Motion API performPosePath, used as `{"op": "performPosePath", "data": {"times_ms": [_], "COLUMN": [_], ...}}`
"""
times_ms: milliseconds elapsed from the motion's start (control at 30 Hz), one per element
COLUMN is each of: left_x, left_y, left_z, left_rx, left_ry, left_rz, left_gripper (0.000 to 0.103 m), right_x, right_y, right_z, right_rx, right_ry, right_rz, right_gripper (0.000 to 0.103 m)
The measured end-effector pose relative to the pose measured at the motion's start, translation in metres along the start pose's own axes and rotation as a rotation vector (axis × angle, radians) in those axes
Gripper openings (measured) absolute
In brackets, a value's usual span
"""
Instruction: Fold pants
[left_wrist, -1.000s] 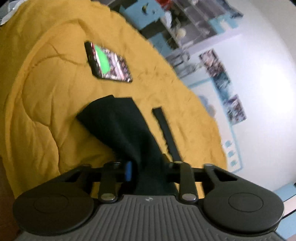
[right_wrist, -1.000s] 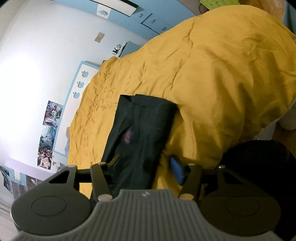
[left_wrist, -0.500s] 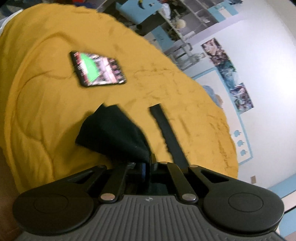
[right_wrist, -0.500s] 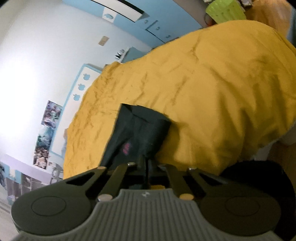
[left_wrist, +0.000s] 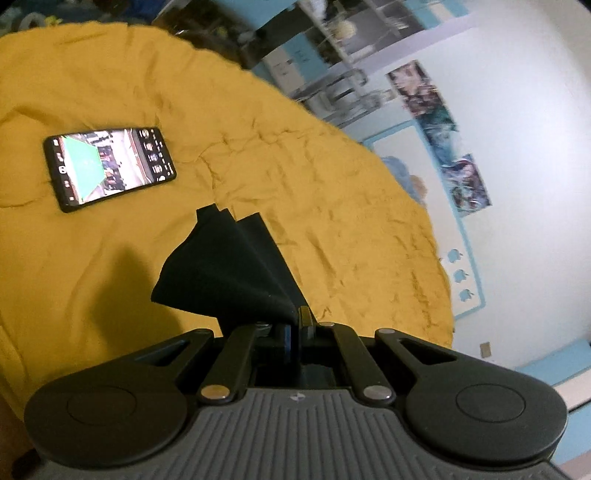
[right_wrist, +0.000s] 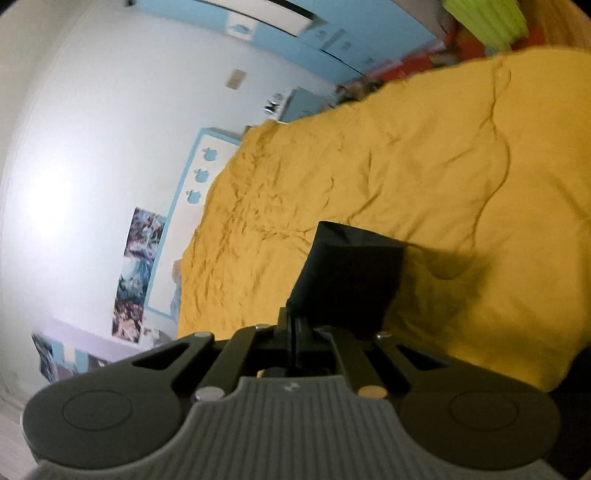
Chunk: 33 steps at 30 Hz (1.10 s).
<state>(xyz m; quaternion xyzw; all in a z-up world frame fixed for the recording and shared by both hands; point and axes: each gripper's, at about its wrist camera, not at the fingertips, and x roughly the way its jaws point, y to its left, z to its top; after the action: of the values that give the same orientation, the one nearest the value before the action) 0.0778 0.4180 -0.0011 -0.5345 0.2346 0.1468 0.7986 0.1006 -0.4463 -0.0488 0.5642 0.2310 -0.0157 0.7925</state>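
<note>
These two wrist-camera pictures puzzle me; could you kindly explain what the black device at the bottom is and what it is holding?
No robot here: a person holds a pair of tongs in each hand, each carrying a forward-looking fisheye camera. One picture is from the left tongs, the other from the right tongs. Both are shut on the black pants, pinching the fabric above a yellow bedspread. A smartphone with its screen lit lies on the bedspread. Posters hang on the wall behind.

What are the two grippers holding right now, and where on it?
Both hold the black pants. The left gripper and the right gripper are each shut on a bunched edge of the fabric; which part of the pants cannot be told.
</note>
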Motion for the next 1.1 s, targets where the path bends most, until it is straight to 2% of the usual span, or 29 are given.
{"op": "performPosePath", "data": {"times_ms": [200,400,633,867,1100], "left_x": [0.048,0.102,0.159,0.198,0.24], "left_y": [-0.014,-0.021,-0.037,-0.043,-0.047], "left_z": [0.024,0.043,0.049,0.057,0.059], "left_rx": [-0.044,-0.092,-0.073,-0.081,-0.098], "left_ry": [0.05,0.105,0.142,0.158,0.164], "left_rz": [0.098,0.161,0.239,0.301,0.362], "left_gripper": [0.002,0.002,0.002,0.002,0.002], "right_x": [0.034,0.084,0.154,0.204,0.268], "right_y": [0.017,0.032,0.042,0.04,0.022], "right_z": [0.027,0.05,0.074,0.091,0.104], "right_rx": [0.113,0.109,0.098,0.104,0.142], "right_ry": [0.023,0.064,0.118,0.162,0.222], "right_rz": [0.008,-0.047,-0.112,-0.159,-0.222], "right_gripper": [0.0,0.0,0.0,0.0,0.0]}}
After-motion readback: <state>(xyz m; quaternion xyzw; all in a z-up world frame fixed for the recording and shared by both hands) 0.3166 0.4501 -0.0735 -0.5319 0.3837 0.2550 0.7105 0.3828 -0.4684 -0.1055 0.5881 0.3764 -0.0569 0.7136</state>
